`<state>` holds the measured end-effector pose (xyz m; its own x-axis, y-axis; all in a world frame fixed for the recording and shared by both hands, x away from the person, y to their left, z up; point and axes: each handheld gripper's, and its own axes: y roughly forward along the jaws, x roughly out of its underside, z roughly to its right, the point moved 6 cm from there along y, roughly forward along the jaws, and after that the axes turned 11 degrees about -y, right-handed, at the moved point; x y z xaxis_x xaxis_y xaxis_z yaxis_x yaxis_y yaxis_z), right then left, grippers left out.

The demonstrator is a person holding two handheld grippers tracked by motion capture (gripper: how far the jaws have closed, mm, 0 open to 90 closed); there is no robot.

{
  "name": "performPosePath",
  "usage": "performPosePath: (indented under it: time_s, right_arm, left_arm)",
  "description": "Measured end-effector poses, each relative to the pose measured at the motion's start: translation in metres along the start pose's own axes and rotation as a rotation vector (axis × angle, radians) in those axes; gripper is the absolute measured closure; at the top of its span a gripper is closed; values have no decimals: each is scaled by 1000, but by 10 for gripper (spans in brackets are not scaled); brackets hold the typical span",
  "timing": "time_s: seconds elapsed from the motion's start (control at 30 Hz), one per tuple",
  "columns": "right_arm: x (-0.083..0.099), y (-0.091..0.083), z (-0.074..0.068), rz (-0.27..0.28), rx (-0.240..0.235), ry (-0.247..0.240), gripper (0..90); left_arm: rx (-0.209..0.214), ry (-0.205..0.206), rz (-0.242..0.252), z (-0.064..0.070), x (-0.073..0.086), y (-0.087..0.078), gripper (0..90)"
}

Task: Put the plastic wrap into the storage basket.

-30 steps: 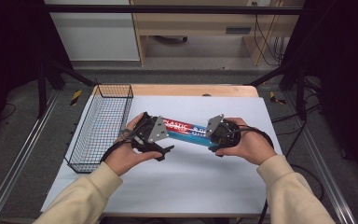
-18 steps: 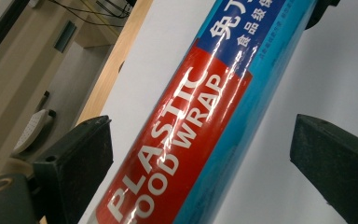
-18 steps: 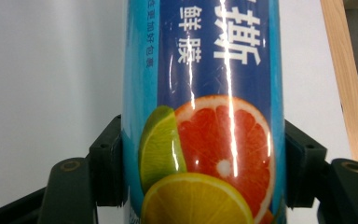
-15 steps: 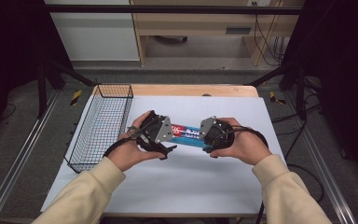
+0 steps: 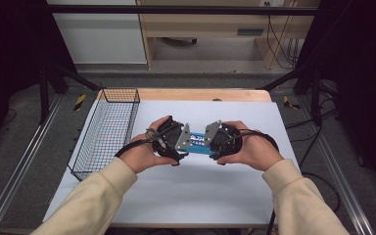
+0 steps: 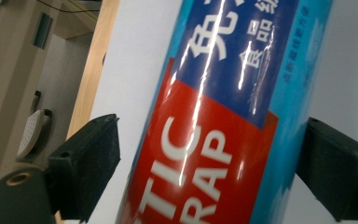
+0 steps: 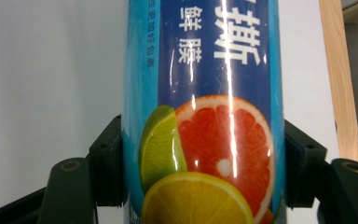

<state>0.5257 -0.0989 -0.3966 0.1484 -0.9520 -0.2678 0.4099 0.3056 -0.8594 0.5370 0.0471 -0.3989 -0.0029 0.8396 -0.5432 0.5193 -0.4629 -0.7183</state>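
High view: the person's 2 hands meet over the middle of the white table, each holding a gripper. The left gripper and the right gripper point at each other, and a short stretch of a blue plastic wrap box shows between their grey plates, lying across the table from left to right. A black wire basket stands on the table's left part, just beside the left hand. The right hand rests near the table's centre.

Left gripper view: the plastic wrap box runs up between the 2 black jaws, red panel with white letters below, dark blue panel above. The right jaw sits against the box's edge; the left jaw stands apart from it, with white table showing in the gap, so these tongs are wide.

Right gripper view: the box, printed with grapefruit, lime and lemon slices, fills the space between the jaws. Both jaws press its sides, holding the box.
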Motion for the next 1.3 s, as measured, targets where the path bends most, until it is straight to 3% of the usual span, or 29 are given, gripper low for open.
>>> performPosePath:
  time_s: [0.13, 0.43, 0.83, 1.07, 1.3]
  right_arm:
    - [-4, -1, 0, 5, -5, -7, 322]
    - [-8, -2, 0, 3, -8, -14, 323]
    - [-10, 0, -2, 2, -19, -14, 323]
    - [-10, 1, -4, 16, -20, -31, 319]
    - [-9, 4, -6, 14, -28, -49, 312]
  left_arm:
    - [-2, 41, -13, 3, 1, 0, 152]
    - [-12, 89, -59, 5, 4, 2, 215]
    - [-23, 102, -96, 6, 4, 4, 275]
    - [-37, 82, -82, 12, 6, 1, 277]
    - [-49, 90, -84, 15, 8, -1, 279]
